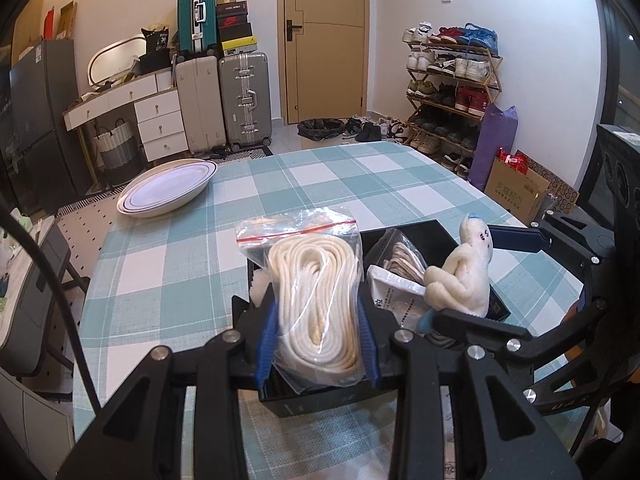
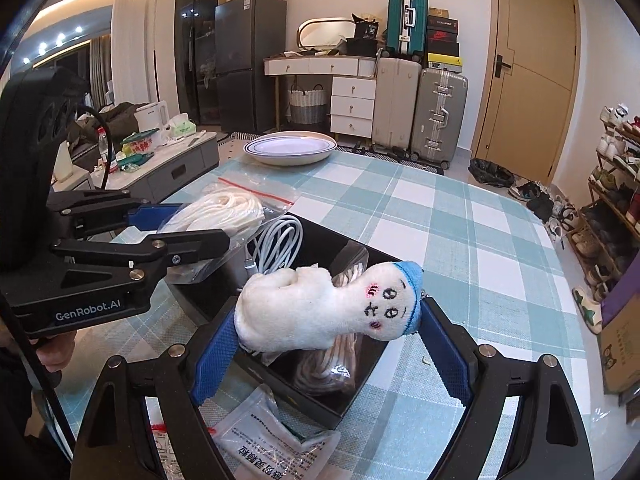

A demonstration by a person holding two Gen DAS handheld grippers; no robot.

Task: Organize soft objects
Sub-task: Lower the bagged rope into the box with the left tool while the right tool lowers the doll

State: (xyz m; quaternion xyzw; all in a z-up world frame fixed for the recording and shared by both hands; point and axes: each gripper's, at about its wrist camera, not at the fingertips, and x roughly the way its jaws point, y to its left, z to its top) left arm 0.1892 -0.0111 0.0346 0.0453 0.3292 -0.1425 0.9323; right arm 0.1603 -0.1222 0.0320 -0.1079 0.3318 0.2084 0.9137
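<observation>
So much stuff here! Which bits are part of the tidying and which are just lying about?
Part of the job:
- bagged white rope, in left tongs
- plush doll, in right tongs
- black box
- white cable

Lying about:
- plates
- suitcases
- shoe rack

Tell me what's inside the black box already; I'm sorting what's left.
Inside the black box: a coiled white cable and a clear bag of beige cord. The plush toy and rope bag hide the rest.
</observation>
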